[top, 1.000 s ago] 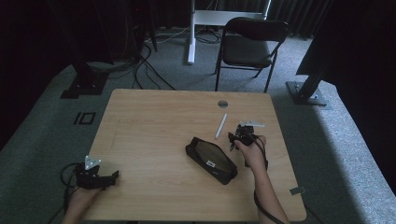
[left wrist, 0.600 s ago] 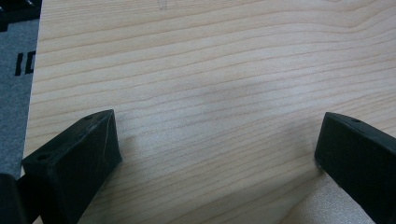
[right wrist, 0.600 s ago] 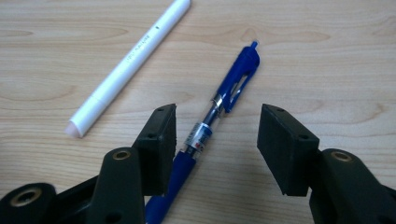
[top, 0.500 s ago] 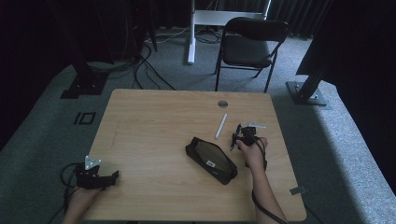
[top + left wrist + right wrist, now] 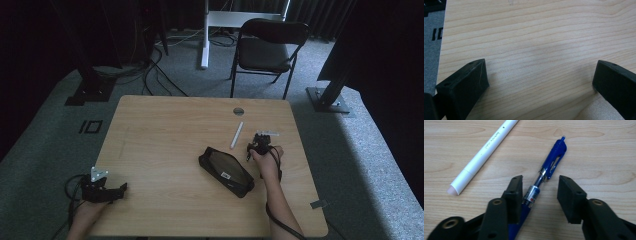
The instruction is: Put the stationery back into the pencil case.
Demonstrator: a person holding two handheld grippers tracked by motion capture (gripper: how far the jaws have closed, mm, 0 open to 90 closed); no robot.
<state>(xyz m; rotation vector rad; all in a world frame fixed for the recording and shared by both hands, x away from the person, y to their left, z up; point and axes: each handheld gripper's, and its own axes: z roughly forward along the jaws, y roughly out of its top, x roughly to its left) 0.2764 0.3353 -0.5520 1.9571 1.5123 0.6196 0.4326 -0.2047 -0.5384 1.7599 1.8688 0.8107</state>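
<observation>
L tongs (image 5: 540,82) wide open; R tongs (image 5: 539,195) closing, part-open.

Your right gripper (image 5: 540,192) is black, and so is your left gripper (image 5: 539,85). The pen (image 5: 546,167) between the right one's jaws is deep blue with a clear middle, a silver band and a red-and-white label. The marker (image 5: 482,151) beside it is white with grey lettering and a pale pink tip. The counter (image 5: 165,130) is light wood with wavy grain. The pencil case (image 5: 226,171) is black with a small white tag.
</observation>
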